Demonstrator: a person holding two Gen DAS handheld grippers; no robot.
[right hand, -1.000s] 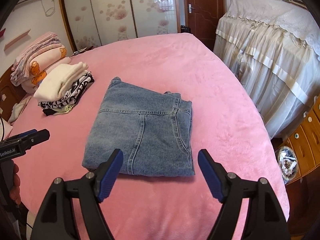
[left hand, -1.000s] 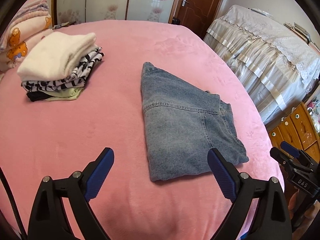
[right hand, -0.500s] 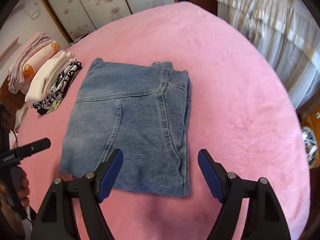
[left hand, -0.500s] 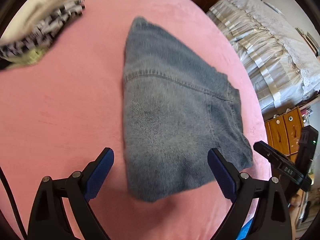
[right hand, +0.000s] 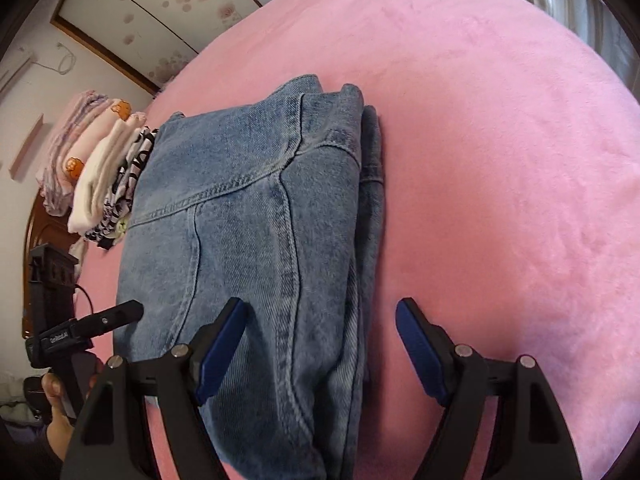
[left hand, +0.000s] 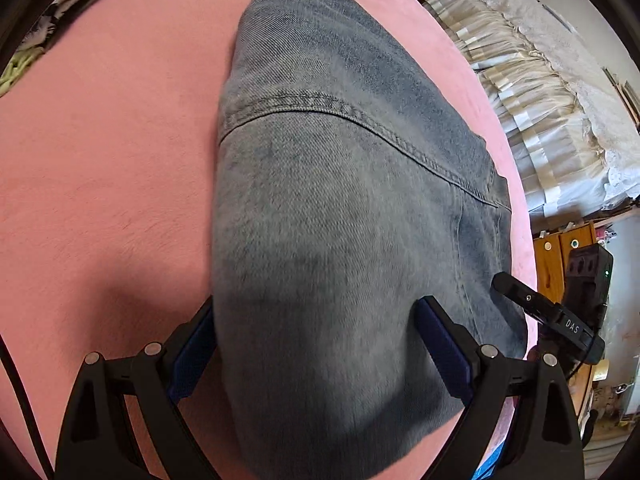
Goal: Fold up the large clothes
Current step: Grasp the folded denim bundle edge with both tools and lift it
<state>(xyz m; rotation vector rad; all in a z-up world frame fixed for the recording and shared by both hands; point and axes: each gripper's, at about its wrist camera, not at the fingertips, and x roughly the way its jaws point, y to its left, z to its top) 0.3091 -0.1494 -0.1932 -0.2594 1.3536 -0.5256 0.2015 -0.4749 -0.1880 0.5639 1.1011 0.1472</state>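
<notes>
We've got the folded jeans [left hand: 344, 208] flat on the pink bed [left hand: 100, 152], folded stack several layers thick, layered edge on the right side in the right wrist view.

Left gripper [left hand: 316, 344]: jaws wide, angled down at the near end of the jeans. Its left finger sits off the denim's left edge, partly hidden behind the fabric; the right finger is over the denim. Denim lies between the pads [left hand: 444, 356], but we see no squeeze, nothing held. Can't tell if the tips touch the cloth.

Right gripper [right hand: 320, 348]: jaws wide too, also angled down. Left finger over the denim, right finger over bare pink cover just past the layered edge. It straddles that near right corner of the jeans; nothing clamped.

Each gripper shows up in the other's view: the right one at the right edge of the left wrist view, near the jeans' right side; the left one at lower left in the right wrist view, with a hand [right hand: 56, 408] wrapped around its handle.

A pile of folded clothes [right hand: 108, 184] sits on the bed beyond the jeans' far left corner, next to a stack of pink blankets [right hand: 76, 140]. A lace-covered piece of furniture [left hand: 540, 92] stands off the bed's right side.
</notes>
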